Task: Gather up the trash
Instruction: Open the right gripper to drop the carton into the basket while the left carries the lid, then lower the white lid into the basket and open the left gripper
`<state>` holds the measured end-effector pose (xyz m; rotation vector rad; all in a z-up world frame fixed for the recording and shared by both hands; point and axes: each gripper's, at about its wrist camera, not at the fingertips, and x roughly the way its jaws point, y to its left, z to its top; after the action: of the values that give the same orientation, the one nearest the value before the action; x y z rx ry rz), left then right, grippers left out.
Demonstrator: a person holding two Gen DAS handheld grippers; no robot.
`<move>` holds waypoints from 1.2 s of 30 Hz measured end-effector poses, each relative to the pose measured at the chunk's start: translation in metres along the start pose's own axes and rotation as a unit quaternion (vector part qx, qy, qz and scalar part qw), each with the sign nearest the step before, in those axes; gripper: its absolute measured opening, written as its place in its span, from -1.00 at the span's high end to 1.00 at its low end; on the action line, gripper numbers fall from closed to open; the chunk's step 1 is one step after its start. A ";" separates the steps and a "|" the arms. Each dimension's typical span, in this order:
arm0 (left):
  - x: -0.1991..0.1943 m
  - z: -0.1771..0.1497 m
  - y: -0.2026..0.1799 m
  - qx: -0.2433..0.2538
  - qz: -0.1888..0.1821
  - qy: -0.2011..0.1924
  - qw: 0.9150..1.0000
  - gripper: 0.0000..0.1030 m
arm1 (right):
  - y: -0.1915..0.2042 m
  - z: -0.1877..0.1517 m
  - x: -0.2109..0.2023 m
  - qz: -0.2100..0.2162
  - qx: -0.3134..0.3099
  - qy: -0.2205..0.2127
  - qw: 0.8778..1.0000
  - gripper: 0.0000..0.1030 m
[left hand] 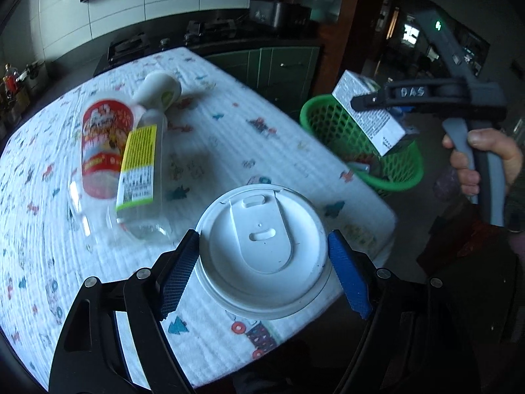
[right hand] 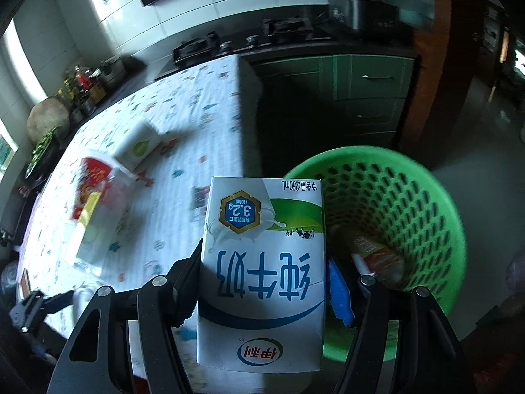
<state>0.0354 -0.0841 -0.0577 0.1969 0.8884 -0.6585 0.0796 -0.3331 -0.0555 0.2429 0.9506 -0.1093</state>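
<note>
Risks, left to right. Far left ahead of the left gripper (left hand: pixel 262 262): a clear plastic bottle with a yellow-green label (left hand: pixel 139 177) lies tipped over a red-printed cup (left hand: pixel 105 138), with a white container (left hand: pixel 160 90) just beyond them, all on the patterned tablecloth (left hand: pixel 229 115). That pile looks unstable, so a careless reach could roll the bottle off the table. The left gripper is clenched on a white lidded cup (left hand: pixel 262 252); the blue pads sit against the lid rim on both sides. The lid is a round, smooth, thin edge, so my guess is it could pop off or slip if the cup body carries any weight, and leftover liquid could spill through the sip hole once tilted. To the right, beyond the table edge, sits the green mesh basket (right hand: pixel 410 203), with some wrappers already inside. The right gripper (right hand: pixel 262 282) is grasping a milk carton (right hand: pixel 262 262), held upside down, label readable from the far side, just beside the basket's near rim and not yet clearly over the opening. Letting go now could bounce the carton off the rim onto the floor or back onto the cloth. The carton is soft, so a hard squeeze could dent it or push out leftover milk. The basket looks light, and a knock from the gripper may tip it. In the left wrist view the right hand (left hand: pixel 482 154) is close to the basket, so the two grippers could crowd each other if both go in together.
</note>
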 end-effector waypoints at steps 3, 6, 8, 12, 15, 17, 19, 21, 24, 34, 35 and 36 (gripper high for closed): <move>-0.005 0.010 0.000 -0.004 -0.005 -0.011 1.000 -0.51 | -0.019 0.006 0.001 -0.020 0.010 -0.004 1.000 -0.22; -0.008 0.022 -0.001 -0.004 -0.009 -0.024 1.000 -0.51 | -0.037 0.012 0.003 -0.036 0.024 -0.008 0.999 -0.23; -0.008 0.028 -0.003 -0.001 -0.009 -0.029 1.000 -0.51 | -0.045 0.016 0.005 -0.042 0.029 -0.009 0.999 -0.23; -0.010 0.040 -0.007 0.004 -0.010 -0.040 0.999 -0.51 | -0.057 0.021 0.010 -0.043 0.039 -0.012 0.998 -0.26; -0.010 0.048 -0.010 0.007 -0.013 -0.047 0.999 -0.51 | -0.060 0.021 0.009 -0.042 0.043 -0.017 0.998 -0.34; -0.007 0.054 -0.013 0.011 -0.014 -0.050 0.999 -0.51 | -0.062 0.020 0.006 -0.039 0.047 -0.024 0.998 -0.43; -0.004 0.060 -0.016 0.013 -0.017 -0.051 0.998 -0.51 | -0.062 0.018 0.003 -0.039 0.049 -0.027 0.998 -0.45; 0.000 0.067 -0.021 0.018 -0.022 -0.052 0.998 -0.51 | -0.064 0.015 -0.001 -0.036 0.050 -0.030 0.998 -0.45; 0.008 0.077 -0.031 0.029 -0.027 -0.053 0.998 -0.51 | -0.066 0.010 -0.010 -0.031 0.056 -0.037 0.997 -0.45; 0.049 0.107 -0.063 0.056 -0.043 -0.043 0.997 -0.51 | -0.076 -0.008 -0.044 -0.043 0.071 -0.049 0.995 -0.45; 0.052 0.109 -0.066 0.056 -0.045 -0.041 0.997 -0.51 | -0.078 -0.010 -0.045 -0.044 0.072 -0.049 0.995 -0.45; 0.055 0.112 -0.068 0.057 -0.046 -0.041 0.996 -0.51 | -0.080 -0.012 -0.048 -0.047 0.074 -0.049 0.995 -0.45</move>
<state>0.0926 -0.2100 -0.0228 0.2303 0.7857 -0.7984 0.0265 -0.4078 -0.0357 0.3265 0.8567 -0.2757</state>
